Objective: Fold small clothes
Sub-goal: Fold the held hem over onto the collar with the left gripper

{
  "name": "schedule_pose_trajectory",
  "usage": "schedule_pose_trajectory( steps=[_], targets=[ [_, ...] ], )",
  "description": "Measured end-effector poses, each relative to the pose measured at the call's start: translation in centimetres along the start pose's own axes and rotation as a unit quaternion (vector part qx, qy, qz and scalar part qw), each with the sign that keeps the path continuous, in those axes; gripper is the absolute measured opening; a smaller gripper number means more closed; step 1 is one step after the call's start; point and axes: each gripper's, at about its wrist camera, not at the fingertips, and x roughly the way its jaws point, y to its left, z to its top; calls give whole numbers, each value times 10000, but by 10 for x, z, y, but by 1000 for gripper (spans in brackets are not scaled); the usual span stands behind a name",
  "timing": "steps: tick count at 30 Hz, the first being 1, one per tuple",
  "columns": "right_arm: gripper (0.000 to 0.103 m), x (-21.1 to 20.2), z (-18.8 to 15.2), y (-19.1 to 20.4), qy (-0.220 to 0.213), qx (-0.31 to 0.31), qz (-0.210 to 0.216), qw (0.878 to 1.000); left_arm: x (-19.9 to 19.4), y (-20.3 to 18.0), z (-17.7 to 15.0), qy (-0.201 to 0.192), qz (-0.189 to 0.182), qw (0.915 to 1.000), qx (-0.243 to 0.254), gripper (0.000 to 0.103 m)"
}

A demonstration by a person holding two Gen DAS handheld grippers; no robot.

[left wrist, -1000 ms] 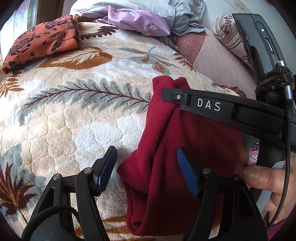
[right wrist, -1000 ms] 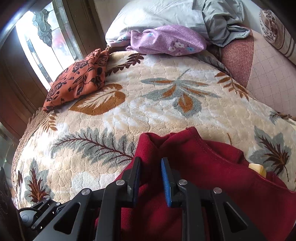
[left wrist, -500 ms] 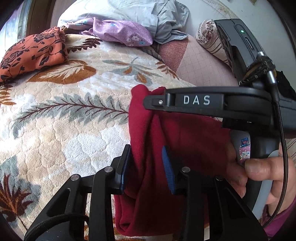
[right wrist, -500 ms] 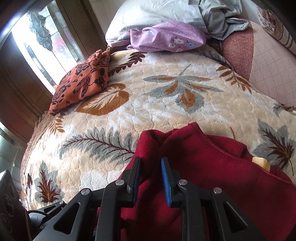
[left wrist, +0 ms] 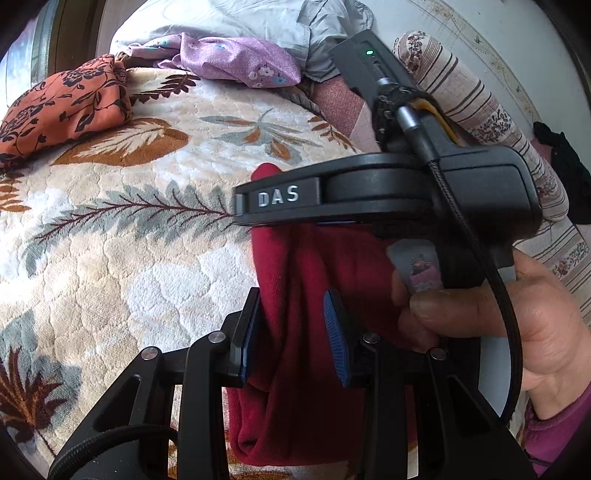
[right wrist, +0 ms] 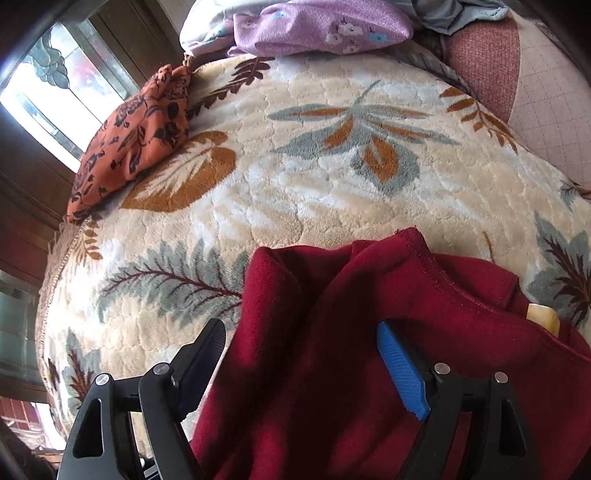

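Left gripper: I have its jaws clamped on a thick fold of the dark red garment; both blue pads press into the cloth.
Right gripper: its jaws have just been opening and now stand wide apart; the red cloth lies between them, but the pads do not press on it.
Dark red garment: it lies bunched on the leaf-patterned blanket, at the near edge of both views (its stitched hem runs across the right wrist view).
Obstruction: in the left wrist view, the body of the right gripper, marked DAS, crosses in front of the garment's upper part, with the person's hand wrapped round its handle.
Orange flowered cloth: folded, at the blanket's far left corner, well apart from the garment.
Purple flowered cloth: at the far end, lying on a pale grey bundle.
Striped bolster: along the right side.
Yellowish object: partly hidden at the garment's right edge; I cannot tell what it is.
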Motion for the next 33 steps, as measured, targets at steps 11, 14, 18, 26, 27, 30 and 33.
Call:
schedule_pose_trajectory(
  steps=[11,14,18,26,27,30,33],
  targets=[
    [23,-52,-26,-10,-925,-232,76,9954,-9,-8,-8,-108,598,9976,326,45],
    [22,-59,-27,-14,-981,-154,133,9950,-9,-6,-8,-103,622,9975,323,48],
    [20,-69,-29,-20,-1074,-88,179,9940,-5,-5,-8,-60,700,9970,335,55],
    [20,-67,-24,-28,-975,274,561,9933,5,2,-6,115,459,9988,113,56],
    [22,-67,-23,-28,-960,352,615,9929,6,3,-6,131,422,9990,73,56],
    [57,-60,-20,-26,-839,502,652,9931,6,1,-6,106,376,9992,87,56],
    [68,-53,-19,-23,-819,588,674,9926,2,-2,-7,53,255,9995,156,56]
  ],
)
